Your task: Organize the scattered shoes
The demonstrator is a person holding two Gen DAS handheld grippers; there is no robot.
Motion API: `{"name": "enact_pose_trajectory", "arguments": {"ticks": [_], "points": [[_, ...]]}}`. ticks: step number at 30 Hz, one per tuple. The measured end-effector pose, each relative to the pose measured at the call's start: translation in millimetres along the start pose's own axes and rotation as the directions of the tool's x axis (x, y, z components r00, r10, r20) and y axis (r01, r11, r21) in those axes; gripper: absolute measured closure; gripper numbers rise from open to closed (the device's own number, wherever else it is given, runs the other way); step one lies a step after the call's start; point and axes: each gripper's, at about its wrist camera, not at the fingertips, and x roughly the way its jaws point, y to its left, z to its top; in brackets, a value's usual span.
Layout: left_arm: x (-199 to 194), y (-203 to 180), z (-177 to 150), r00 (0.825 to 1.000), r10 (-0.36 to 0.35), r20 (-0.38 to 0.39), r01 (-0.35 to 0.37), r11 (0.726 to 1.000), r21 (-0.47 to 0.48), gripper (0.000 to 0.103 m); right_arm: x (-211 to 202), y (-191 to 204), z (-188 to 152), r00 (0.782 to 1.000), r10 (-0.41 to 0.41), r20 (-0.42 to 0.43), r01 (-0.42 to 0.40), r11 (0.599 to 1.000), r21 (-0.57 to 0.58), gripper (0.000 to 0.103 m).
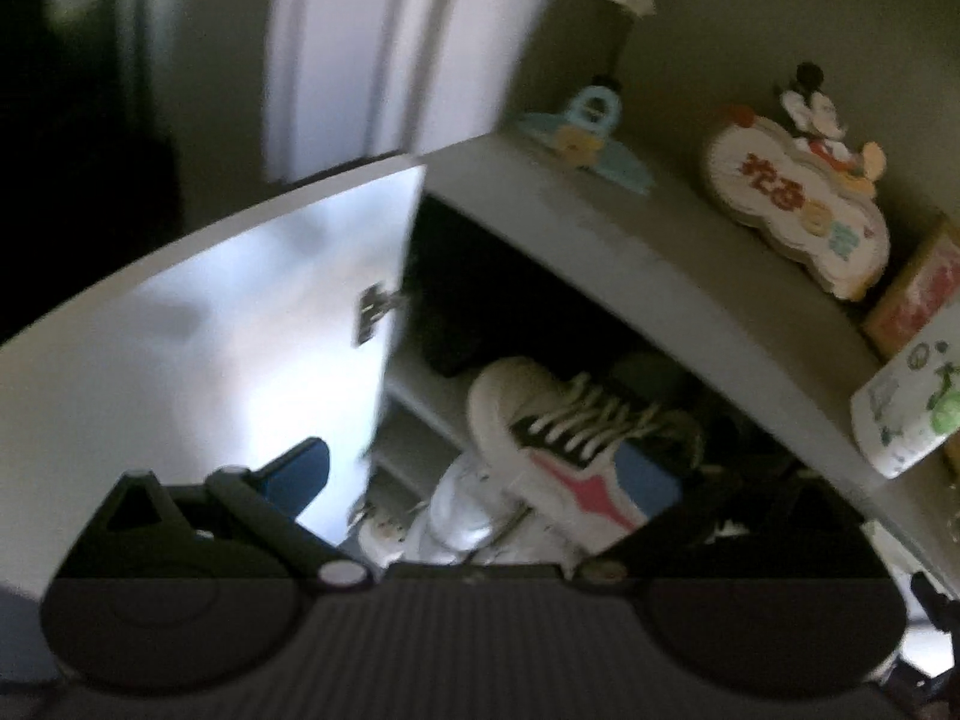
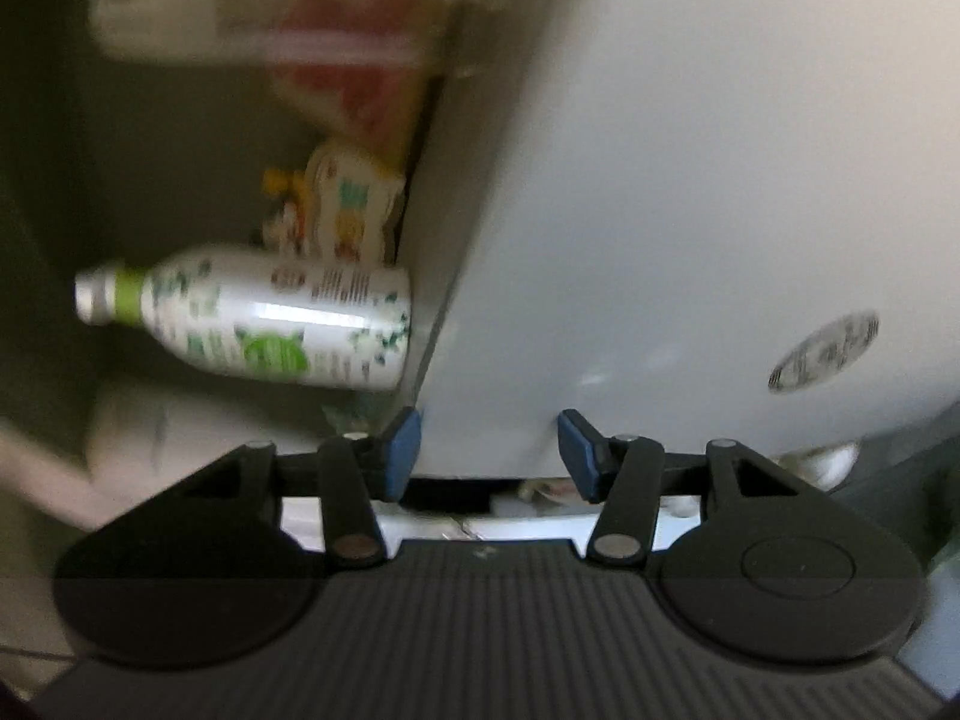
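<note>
A white sneaker [image 1: 558,462] with white laces, a pink side mark and a blue heel leans tilted inside the open shoe cabinet [image 1: 630,240], on top of other pale shoes [image 1: 462,510]. My left gripper [image 1: 474,474] is open wide around it. The left pad [image 1: 300,468] is well clear of the sneaker, and the right side is hidden behind it. My right gripper [image 2: 489,456] is open, its blue pads [image 2: 402,450] apart, close in front of a closed white cabinet door [image 2: 660,210]. Nothing is between them. The right wrist view is rolled sideways and blurred.
The left cabinet door [image 1: 240,312] is swung open, hinge showing. On the cabinet top are a cartoon mouse plaque [image 1: 804,210], a light-blue ornament [image 1: 594,138], a red box [image 1: 918,294] and a white-and-green bottle [image 2: 270,318]. A round sticker [image 2: 822,351] marks the closed door.
</note>
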Motion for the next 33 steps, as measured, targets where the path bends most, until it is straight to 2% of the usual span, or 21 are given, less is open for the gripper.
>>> {"name": "enact_pose_trajectory", "arguments": {"ticks": [2, 6, 9, 11, 13, 15, 16, 18, 19, 21, 22, 24, 25, 27, 28, 30, 32, 33], "points": [[-13.7, 8.5, -22.0, 0.999, 0.04, -0.01, -0.04, 0.999, -0.018, 0.001, -8.0, 6.2, 0.8, 0.999, -0.019, -0.034, 0.015, 0.995, -0.101, 0.057], [-40.8, 23.5, -63.9, 0.999, 0.05, 0.003, -0.049, 0.997, -0.061, 0.001, -22.1, 7.6, -10.7, 0.994, -0.039, -0.107, 0.02, 0.984, -0.175, 0.062], [-68.7, 40.7, -100.0, 0.998, 0.053, 0.018, -0.051, 0.991, -0.121, 0.001, -37.6, 17.6, -26.4, 0.979, -0.114, -0.168, 0.067, 0.961, -0.267, 0.066], [-87.2, 52.2, -123.8, 0.998, 0.052, 0.036, -0.046, 0.986, -0.16, 0.001, -56.4, 22.5, -39.4, 0.969, -0.136, -0.205, 0.059, 0.938, -0.342, 0.067], [-110.6, 64.3, -159.2, 0.992, 0.12, 0.029, -0.112, 0.973, -0.204, 0.001, -65.8, 36.4, -50.0, 0.948, -0.175, -0.266, 0.041, 0.895, -0.444, 0.067], [-128.6, 71.8, -182.5, 0.986, 0.167, 0.019, -0.158, 0.959, -0.236, 0.001, -71.2, 49.4, -59.1, 0.918, -0.215, -0.333, 0.013, 0.856, -0.517, 0.067], [-139.0, 74.5, -195.2, 0.982, 0.187, 0.016, -0.177, 0.951, -0.252, 0.001, -71.6, 52.9, -61.0, 0.911, -0.218, -0.35, -0.002, 0.846, -0.533, 0.067], [-162.5, 75.5, -222.2, 0.971, 0.239, 0.013, -0.227, 0.933, -0.279, 0.001, -74.7, 63.0, -72.8, 0.873, -0.24, -0.424, -0.082, 0.785, -0.614, 0.067], [-177.1, 72.1, -237.9, 0.958, 0.287, 0.011, -0.272, 0.918, -0.289, 0.001, -75.4, 64.1, -76.4, 0.863, -0.25, -0.439, -0.102, 0.765, -0.636, 0.067], [-205.6, 58.8, -266.1, 0.918, 0.397, 0.019, -0.371, 0.873, -0.316, 0.001, -72.7, 65.1, -88.5, 0.835, -0.341, -0.432, -0.113, 0.661, -0.741, 0.067], [-214.3, 53.7, -274.5, 0.901, 0.433, 0.023, -0.403, 0.855, -0.326, 0.001, -70.2, 64.7, -91.2, 0.825, -0.373, -0.425, -0.108, 0.634, -0.766, 0.067], [-233.3, 35.0, -294.3, 0.854, 0.52, 0.026, -0.475, 0.798, -0.37, 0.001, -62.3, 56.8, -94.2, 0.773, -0.418, -0.478, -0.16, 0.6, -0.784, 0.067], [-242.4, 24.5, -305.2, 0.834, 0.551, 0.023, -0.497, 0.769, -0.402, 0.001, -60.8, 55.1, -94.6, 0.758, -0.423, -0.497, -0.185, 0.591, -0.785, 0.067], [-252.4, 7.1, -320.1, 0.809, 0.588, 0.005, -0.519, 0.718, -0.464, 0.001, -56.8, 52.3, -102.0, 0.689, -0.46, -0.56, -0.308, 0.513, -0.801, 0.067], [-260.6, -7.4, -334.6, 0.794, 0.608, -0.013, -0.524, 0.673, -0.522, 0.001, -56.9, 52.1, -105.2, 0.671, -0.468, -0.575, -0.343, 0.491, -0.801, 0.067], [-271.1, -30.1, -357.3, 0.775, 0.631, -0.036, -0.528, 0.615, -0.586, 0.001, -61.6, 48.7, -110.2, 0.605, -0.484, -0.632, -0.476, 0.417, -0.775, 0.067], [-285.0, -61.1, -381.1, 0.717, 0.691, -0.09, -0.59, 0.534, -0.605, 0.001, -66.6, 45.6, -112.3, 0.572, -0.524, -0.632, -0.515, 0.37, -0.773, 0.066], [-292.2, -70.9, -387.8, 0.691, 0.715, -0.108, -0.617, 0.506, -0.603, 0.001, -69.6, 43.4, -112.6, 0.552, -0.555, -0.623, -0.528, 0.346, -0.776, 0.066]]}}
